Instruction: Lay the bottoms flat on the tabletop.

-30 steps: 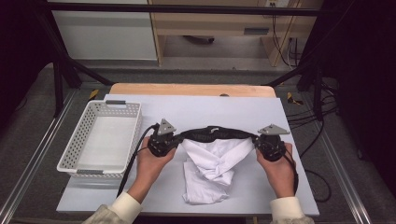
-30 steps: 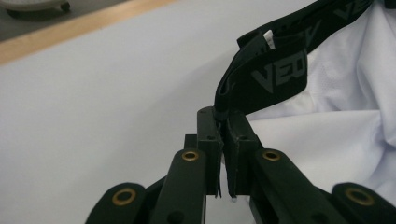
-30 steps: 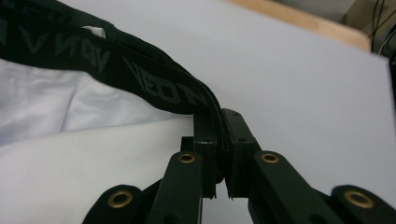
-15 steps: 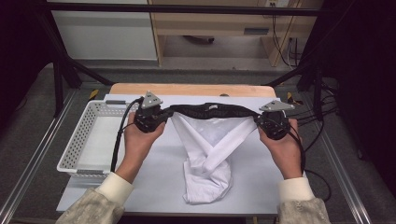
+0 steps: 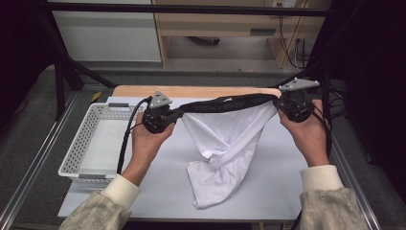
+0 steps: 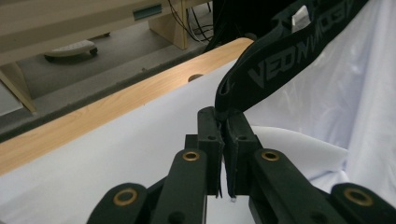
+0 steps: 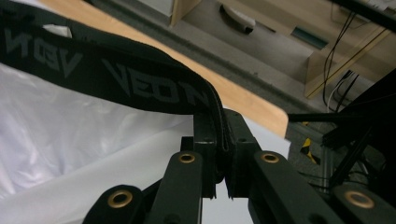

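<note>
A pair of white briefs (image 5: 225, 139) with a black lettered waistband (image 5: 230, 101) hangs stretched between my two grippers above the table. My left gripper (image 5: 176, 114) is shut on the waistband's left end (image 6: 285, 56), with the band pinched between the black jaws (image 6: 224, 119). My right gripper (image 5: 281, 102) is shut on the right end, and the band (image 7: 116, 74) runs off from its jaws (image 7: 222, 126). The white fabric droops in a twisted fold, and its lower part (image 5: 210, 187) rests on the white table sheet (image 5: 163, 191).
A white mesh basket (image 5: 72, 153) stands at the left of the table, beside my left hand. The table's wooden far edge (image 5: 191, 91) lies behind the garment. Cables (image 5: 335, 105) hang near the right gripper, and dark frame posts stand at the back left.
Both hands have risen and moved farther apart and away from me. The waistband is pulled taut and more of the white fabric has lifted off the table.
</note>
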Tool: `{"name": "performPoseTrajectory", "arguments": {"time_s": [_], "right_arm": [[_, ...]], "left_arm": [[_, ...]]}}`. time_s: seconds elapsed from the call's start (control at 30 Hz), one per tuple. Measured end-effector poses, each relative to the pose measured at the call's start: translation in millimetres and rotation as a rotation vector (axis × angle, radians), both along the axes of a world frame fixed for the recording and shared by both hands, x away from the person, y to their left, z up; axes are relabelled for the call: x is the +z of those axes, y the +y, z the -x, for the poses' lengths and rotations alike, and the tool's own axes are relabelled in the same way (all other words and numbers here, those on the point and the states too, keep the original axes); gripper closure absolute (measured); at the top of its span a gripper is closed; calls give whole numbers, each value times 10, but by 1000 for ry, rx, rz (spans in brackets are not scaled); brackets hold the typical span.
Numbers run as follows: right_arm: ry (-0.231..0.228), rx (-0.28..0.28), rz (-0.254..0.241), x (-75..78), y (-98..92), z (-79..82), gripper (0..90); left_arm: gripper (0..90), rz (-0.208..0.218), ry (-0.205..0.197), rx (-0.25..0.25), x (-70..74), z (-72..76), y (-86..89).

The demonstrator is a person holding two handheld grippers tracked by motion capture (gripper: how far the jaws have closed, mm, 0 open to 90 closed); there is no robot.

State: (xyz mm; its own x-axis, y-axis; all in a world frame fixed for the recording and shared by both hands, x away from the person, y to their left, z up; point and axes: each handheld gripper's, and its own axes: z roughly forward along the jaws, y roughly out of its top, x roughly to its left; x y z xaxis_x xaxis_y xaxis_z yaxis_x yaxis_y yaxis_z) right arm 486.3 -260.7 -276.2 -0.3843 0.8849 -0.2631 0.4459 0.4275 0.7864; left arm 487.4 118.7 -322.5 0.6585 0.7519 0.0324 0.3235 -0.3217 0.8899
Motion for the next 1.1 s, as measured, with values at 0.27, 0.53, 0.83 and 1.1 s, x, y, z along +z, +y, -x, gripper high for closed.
{"name": "performPoseTrajectory", "arguments": {"time_s": [0.27,0.53,0.83,1.1], "right_arm": [[46,28,-62,-250,103,-215,857],[77,13,-129,-486,83,-308,858],[56,-36,-201,-329,-84,-479,857],[56,-41,-180,-377,-16,-633,857]], "left_arm": [[862,-3,-56,42,396,-78,167],[861,-49,-20,42,363,-246,84],[861,-35,8,73,205,-486,-3],[860,-31,16,94,119,-642,2]]}}
